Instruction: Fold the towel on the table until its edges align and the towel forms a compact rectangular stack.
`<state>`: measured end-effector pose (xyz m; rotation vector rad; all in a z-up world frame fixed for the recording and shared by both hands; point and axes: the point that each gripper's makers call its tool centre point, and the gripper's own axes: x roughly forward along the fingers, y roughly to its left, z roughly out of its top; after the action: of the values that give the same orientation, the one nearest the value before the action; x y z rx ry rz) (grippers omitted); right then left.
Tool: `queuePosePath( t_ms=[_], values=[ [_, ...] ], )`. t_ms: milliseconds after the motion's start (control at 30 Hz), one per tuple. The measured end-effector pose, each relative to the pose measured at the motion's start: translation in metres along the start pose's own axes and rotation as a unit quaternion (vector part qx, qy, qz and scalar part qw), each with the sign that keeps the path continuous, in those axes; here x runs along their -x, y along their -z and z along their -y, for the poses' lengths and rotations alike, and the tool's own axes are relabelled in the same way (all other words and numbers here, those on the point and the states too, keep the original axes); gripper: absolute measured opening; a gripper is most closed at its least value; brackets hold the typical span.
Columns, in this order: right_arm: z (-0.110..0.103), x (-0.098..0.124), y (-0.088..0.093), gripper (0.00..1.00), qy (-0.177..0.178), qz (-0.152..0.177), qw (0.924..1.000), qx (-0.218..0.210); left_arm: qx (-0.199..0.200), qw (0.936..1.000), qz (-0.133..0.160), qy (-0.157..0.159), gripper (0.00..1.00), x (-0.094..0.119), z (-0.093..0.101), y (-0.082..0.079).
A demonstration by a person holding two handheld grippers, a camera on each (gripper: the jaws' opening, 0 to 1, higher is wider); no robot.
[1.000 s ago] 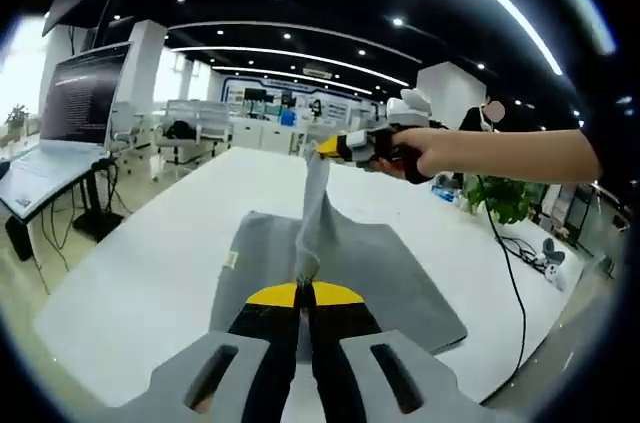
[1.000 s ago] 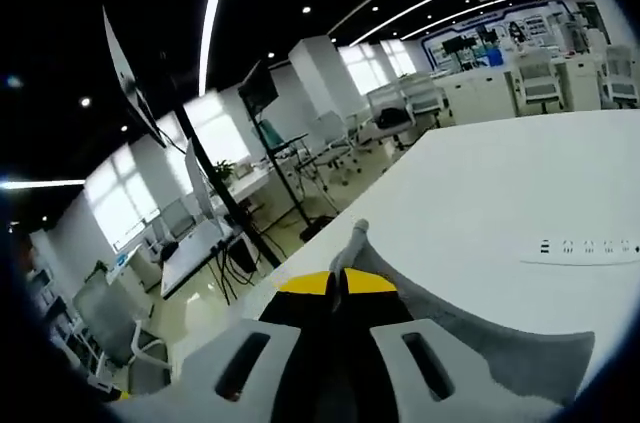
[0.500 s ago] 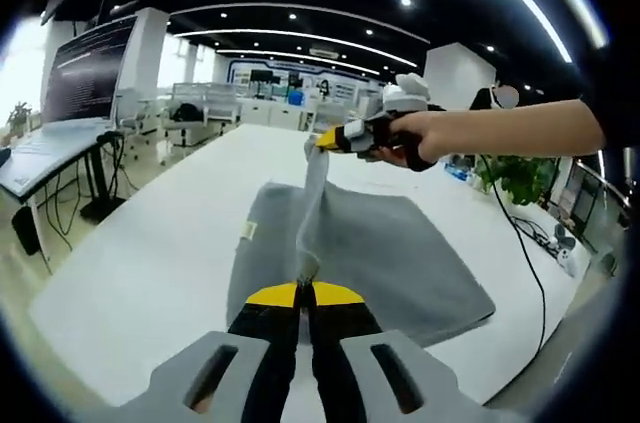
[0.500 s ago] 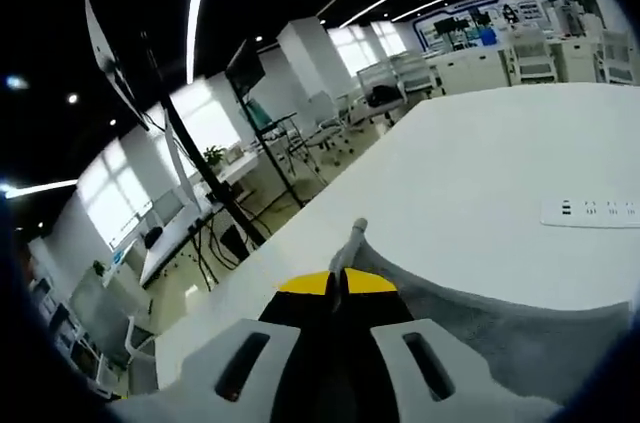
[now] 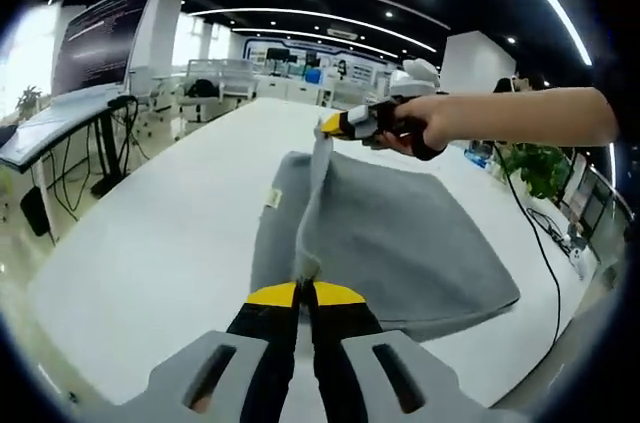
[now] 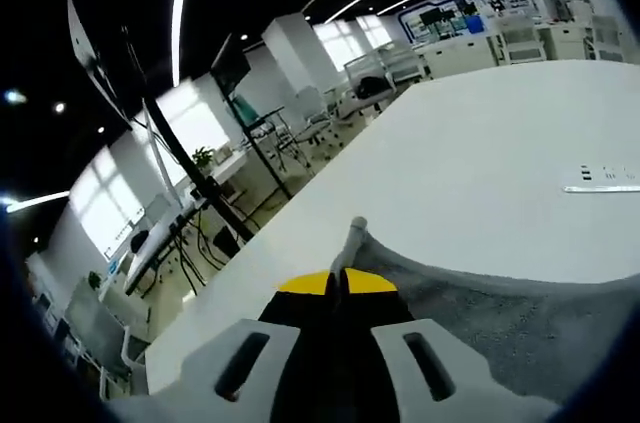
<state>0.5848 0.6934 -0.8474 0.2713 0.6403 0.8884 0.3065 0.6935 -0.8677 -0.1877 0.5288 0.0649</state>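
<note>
The grey rectangular cloth towel (image 5: pixel 400 233) lies spread on the long white table (image 5: pixel 150 243), with one edge lifted off the surface and stretched taut between the two grippers. In the left gripper view, the left gripper (image 5: pixel 304 286), grey-bodied with black jaws tipped in yellow, has its jaws pressed together on the near corner of that raised edge, the cloth rising in a narrow ridge straight up from the tips. At the far end of the ridge the right gripper (image 5: pixel 330 125) pinches the other corner, held in a person's hand (image 5: pixel 425 123) on a bare forearm reaching in from the right. A small pale label (image 5: pixel 271 199) shows on the towel's left border. Beyond the table stand a dark monitor (image 5: pixel 100 38) on a desk at the left and a green potted plant (image 5: pixel 540 168) at the right, with a black cable (image 5: pixel 545 263) trailing over the table's right side.

In the right gripper view, the right gripper (image 6: pixel 337 283) has its yellow-tipped jaws closed on a small peak of grey towel (image 6: pixel 500 313), which falls away to the right across the white table (image 6: pixel 480 173). A white power strip (image 6: pixel 605 178) lies on the table well apart from the cloth, near the right edge.
</note>
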Motion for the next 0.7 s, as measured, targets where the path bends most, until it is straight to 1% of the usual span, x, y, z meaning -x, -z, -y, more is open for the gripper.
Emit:
queuePosePath(
  t_ms=[67, 133, 167, 200, 233, 300, 433, 600, 700],
  values=[
    [-0.001, -0.003, 0.000, 0.01, 0.003, 0.001, 1.0000, 0.000, 0.006, 1.0000, 0.000, 0.001, 0.04, 0.002, 0.001, 0.000],
    [-0.006, -0.006, -0.002, 0.00, 0.000, 0.002, 1.0000, -0.004, 0.007, 1.0000, -0.005, -0.001, 0.04, 0.001, -0.001, 0.005],
    [-0.006, -0.007, -0.002, 0.00, 0.001, -0.003, 1.0000, -0.001, 0.007, 0.9999, -0.007, -0.002, 0.05, 0.001, -0.002, 0.006],
    [-0.008, -0.008, -0.002, 0.00, -0.001, -0.005, 0.9999, 0.013, 0.009, 0.9999, -0.010, -0.002, 0.05, 0.001, -0.003, 0.008],
    [-0.009, -0.008, -0.002, 0.00, -0.003, -0.008, 0.9997, 0.024, 0.015, 0.9998, -0.015, 0.002, 0.05, 0.000, -0.002, 0.010],
    [-0.009, -0.005, -0.002, 0.00, -0.001, -0.008, 0.9997, 0.022, 0.013, 0.9998, -0.014, 0.000, 0.06, 0.001, -0.004, 0.009],
    [-0.009, -0.003, -0.003, 0.00, -0.005, -0.007, 0.9997, 0.022, 0.010, 0.9997, -0.022, -0.006, 0.07, 0.001, -0.008, 0.011],
    [-0.008, -0.001, -0.005, 0.01, -0.006, -0.007, 0.9996, 0.026, 0.021, 0.9995, -0.021, -0.009, 0.07, 0.005, -0.011, 0.012],
    [-0.007, -0.003, -0.009, 0.00, -0.007, 0.000, 0.9994, 0.033, 0.018, 0.9996, -0.019, -0.008, 0.08, 0.007, -0.010, 0.012]
  ],
)
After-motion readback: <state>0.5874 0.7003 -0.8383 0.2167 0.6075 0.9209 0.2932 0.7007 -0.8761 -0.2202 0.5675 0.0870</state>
